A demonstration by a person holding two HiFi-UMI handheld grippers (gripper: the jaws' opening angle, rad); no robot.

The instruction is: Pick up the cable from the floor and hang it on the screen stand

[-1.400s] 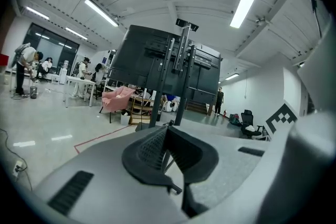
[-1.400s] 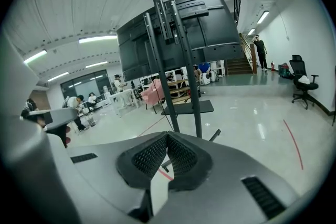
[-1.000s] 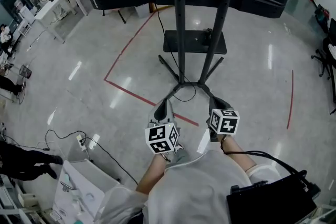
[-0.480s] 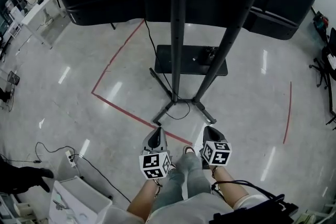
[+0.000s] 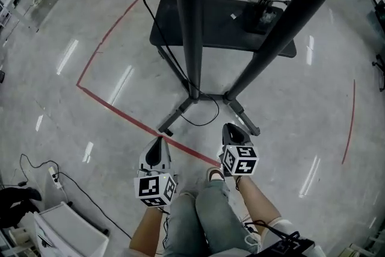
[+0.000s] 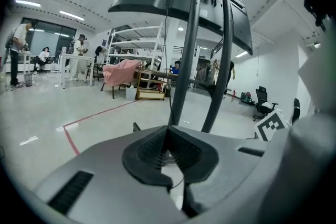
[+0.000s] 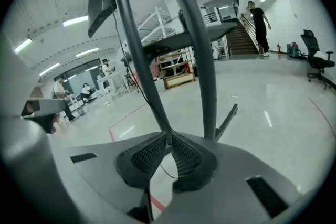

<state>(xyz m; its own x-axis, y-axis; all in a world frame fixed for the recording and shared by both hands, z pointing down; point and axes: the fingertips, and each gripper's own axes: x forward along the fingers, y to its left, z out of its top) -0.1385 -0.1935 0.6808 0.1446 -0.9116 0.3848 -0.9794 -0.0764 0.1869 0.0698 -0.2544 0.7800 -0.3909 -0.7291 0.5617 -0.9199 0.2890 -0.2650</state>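
With our left gripper and right gripper both closed and empty, the cable lies looped on the floor just ahead of them, by the screen stand — reaching in unopened, we risk nudging it away.

The person has stepped in and bent lower — the screen stand now looms far larger.
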